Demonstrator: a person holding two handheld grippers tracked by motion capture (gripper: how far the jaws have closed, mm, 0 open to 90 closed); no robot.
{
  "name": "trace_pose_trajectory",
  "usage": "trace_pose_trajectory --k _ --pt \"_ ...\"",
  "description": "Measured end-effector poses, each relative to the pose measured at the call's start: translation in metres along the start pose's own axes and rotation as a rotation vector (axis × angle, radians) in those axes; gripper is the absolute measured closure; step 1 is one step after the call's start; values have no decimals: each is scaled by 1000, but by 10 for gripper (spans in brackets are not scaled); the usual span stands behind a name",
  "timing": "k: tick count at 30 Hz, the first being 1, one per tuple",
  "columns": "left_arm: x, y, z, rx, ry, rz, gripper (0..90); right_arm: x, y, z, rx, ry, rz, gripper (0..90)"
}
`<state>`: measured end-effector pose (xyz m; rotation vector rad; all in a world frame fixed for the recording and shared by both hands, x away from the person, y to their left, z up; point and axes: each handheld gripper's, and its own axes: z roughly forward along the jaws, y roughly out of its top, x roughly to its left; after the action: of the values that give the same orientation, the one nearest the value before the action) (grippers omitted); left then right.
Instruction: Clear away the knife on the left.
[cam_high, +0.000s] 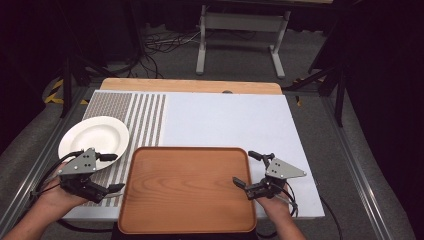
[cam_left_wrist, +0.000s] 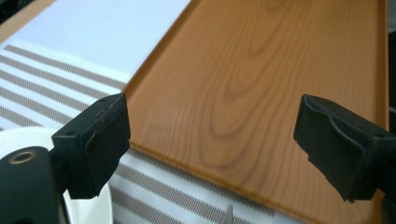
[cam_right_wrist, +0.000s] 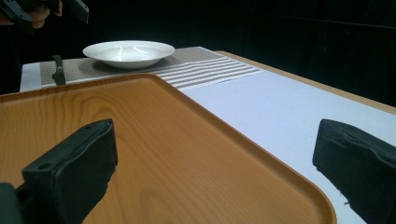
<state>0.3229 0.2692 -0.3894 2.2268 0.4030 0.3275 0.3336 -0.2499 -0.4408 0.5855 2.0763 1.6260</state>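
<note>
A bare wooden tray lies at the near middle of the table. Its grain stretches ahead in the left gripper view and the right gripper view. A white deep plate rests on the striped part of the mat, left of the tray, and stands far off in the right gripper view. My left gripper is open beside the tray's left edge, just near of the plate. My right gripper is open at the tray's right edge. Nothing sits between either pair of jaws.
A white mat with a brown striped band covers the table. A wooden strip runs along the far edge. Beyond it are a grey floor, cables and a table frame. Metal rails flank the table.
</note>
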Motion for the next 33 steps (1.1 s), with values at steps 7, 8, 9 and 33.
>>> trace_pose_trajectory --k 7,8,9,33 --pt "4 -5 -6 71 -3 17 132 0 0 1 5 2 -2 5" --pt "4 -6 -6 82 -2 20 135 0 0 1 6 3 -3 4" --pt "5 -6 -7 94 -5 25 139 0 0 1 6 3 -3 4" --pt "16 -22 -20 316 -49 43 189 0 -1 2 15 15 -4 5"
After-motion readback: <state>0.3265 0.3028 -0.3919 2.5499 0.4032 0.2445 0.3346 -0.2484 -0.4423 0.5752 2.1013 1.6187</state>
